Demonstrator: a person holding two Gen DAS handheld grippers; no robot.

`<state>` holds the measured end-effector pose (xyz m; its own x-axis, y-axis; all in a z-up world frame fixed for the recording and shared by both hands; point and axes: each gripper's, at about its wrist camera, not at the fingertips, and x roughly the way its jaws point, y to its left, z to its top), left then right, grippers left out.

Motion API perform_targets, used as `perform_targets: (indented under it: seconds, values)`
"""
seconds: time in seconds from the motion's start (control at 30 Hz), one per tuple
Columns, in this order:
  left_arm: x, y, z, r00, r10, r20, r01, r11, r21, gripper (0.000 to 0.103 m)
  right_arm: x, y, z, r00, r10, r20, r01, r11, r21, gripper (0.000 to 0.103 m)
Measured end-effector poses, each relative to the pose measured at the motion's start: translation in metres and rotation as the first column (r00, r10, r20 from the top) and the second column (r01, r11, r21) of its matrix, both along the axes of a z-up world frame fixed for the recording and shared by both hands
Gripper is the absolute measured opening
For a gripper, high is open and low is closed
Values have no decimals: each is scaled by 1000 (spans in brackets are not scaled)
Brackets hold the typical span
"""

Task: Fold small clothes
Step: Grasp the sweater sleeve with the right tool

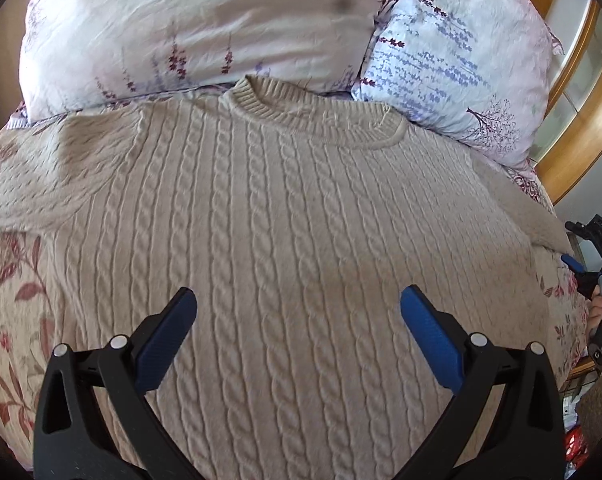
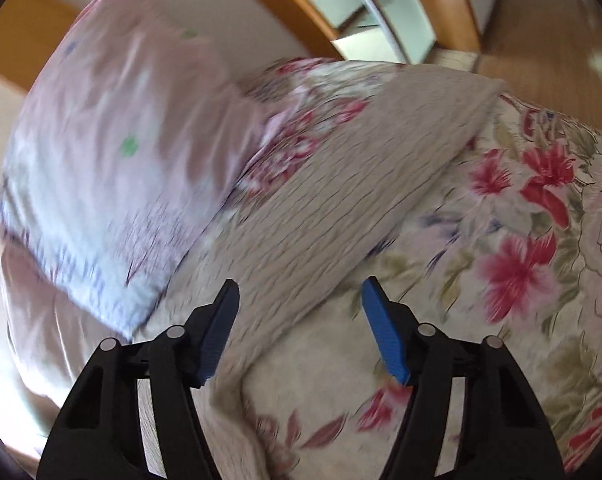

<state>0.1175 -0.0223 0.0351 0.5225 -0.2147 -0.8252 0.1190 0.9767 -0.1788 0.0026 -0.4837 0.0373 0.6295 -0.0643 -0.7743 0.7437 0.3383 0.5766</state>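
Note:
A beige cable-knit sweater (image 1: 285, 216) lies flat, front up, on a floral bedspread (image 1: 9, 320), collar toward the pillows. Its left sleeve (image 1: 33, 176) spreads out to the left. My left gripper (image 1: 299, 300) is open and empty above the sweater's lower body. The right gripper shows at the right edge of the left wrist view (image 1: 593, 264), held by a hand. In the blurred right wrist view, my right gripper (image 2: 301, 296) is open and empty above the sweater's right sleeve (image 2: 341, 196), which stretches out across the bedspread (image 2: 521, 240).
Two floral pillows (image 1: 189, 24) (image 1: 461, 56) lie at the head of the bed, just beyond the collar. A wooden cabinet with glass panels (image 1: 581, 112) stands to the right of the bed. The near pillow (image 2: 113, 168) fills the left of the right wrist view.

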Motion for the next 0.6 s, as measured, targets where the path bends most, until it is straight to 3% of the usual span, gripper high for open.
perform_targets:
  seconds: [0.2,0.33,0.6]
  values:
    - [10,-12,2,999,-30,30,30,999,13,101,-6,-25,-15,995,-95,1,95,994,51,53]
    - [15,-12,2,999,-29,20,29,999,-19,101,-9,-30,-20,991,-128,25,127,990,63,46]
    - [22,-2,-2,1000,8,-5,-9,999,-51,101,-14,-35,-30,986,-162,45,159,985,63,18]
